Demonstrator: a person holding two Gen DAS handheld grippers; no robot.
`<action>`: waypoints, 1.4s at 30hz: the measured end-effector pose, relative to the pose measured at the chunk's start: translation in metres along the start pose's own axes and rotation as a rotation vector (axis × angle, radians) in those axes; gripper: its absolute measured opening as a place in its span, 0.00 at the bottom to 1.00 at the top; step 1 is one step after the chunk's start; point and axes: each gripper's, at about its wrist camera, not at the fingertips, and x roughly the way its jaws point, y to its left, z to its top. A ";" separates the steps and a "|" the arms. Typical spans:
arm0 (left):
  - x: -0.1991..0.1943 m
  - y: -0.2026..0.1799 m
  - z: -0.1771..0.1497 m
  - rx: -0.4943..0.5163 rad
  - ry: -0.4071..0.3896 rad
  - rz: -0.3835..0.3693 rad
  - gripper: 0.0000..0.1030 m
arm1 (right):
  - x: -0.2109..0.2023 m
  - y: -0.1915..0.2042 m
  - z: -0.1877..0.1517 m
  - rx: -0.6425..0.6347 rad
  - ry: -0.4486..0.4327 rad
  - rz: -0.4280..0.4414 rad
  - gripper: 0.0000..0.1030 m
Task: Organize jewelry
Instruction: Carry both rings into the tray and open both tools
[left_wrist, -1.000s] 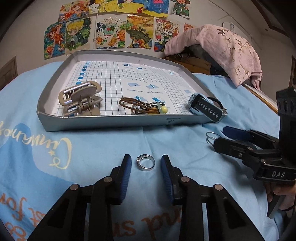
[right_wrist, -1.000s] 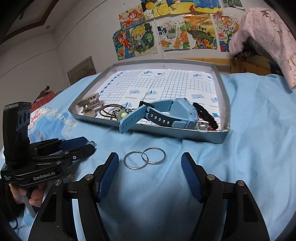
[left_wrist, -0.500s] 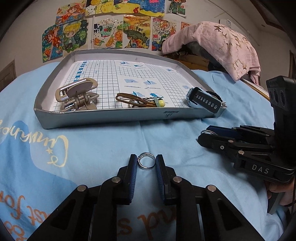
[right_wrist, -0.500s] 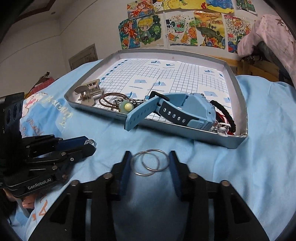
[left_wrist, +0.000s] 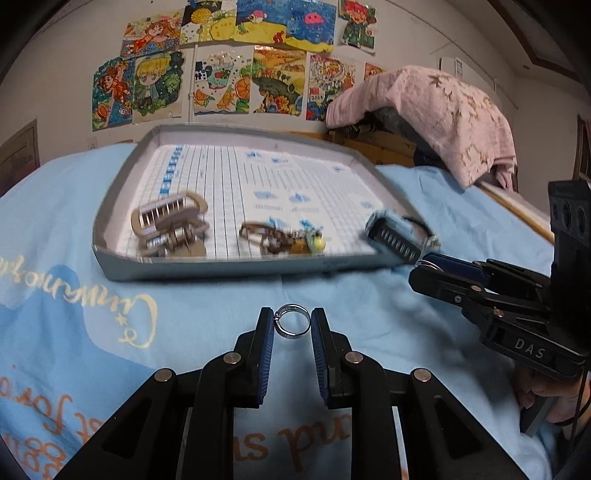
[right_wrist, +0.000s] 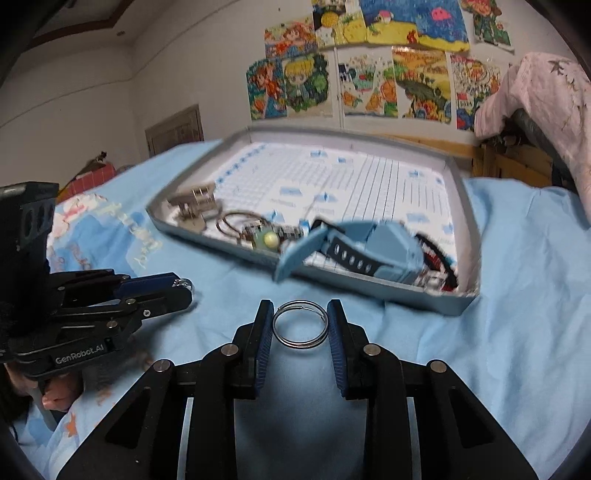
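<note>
While the left gripper (left_wrist: 291, 326) has its jaws clamped on a small ring (left_wrist: 293, 325), the right gripper (right_wrist: 300, 325) pinches two silver hoops (right_wrist: 300, 324) before the tray (right_wrist: 388, 286).

Right gripper (right_wrist: 300, 325) jaws pinch the hoop rings (right_wrist: 300, 324).

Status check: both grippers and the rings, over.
Left gripper shut on small silver finger ring. Right gripper shut on two silver hoop rings. Grey tray ahead, path clear.

both tongs (left_wrist: 292, 326) (right_wrist: 300, 325) closed on rings, lifted.
</note>
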 end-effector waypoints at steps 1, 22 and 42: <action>-0.003 0.000 0.005 -0.005 -0.010 -0.003 0.19 | -0.005 -0.001 0.003 0.001 -0.015 0.004 0.25; 0.078 0.009 0.068 -0.105 -0.065 0.097 0.19 | 0.026 -0.056 0.045 0.061 -0.211 -0.079 0.25; 0.077 0.011 0.060 -0.118 -0.078 0.125 0.60 | 0.042 -0.056 0.036 0.054 -0.148 -0.092 0.26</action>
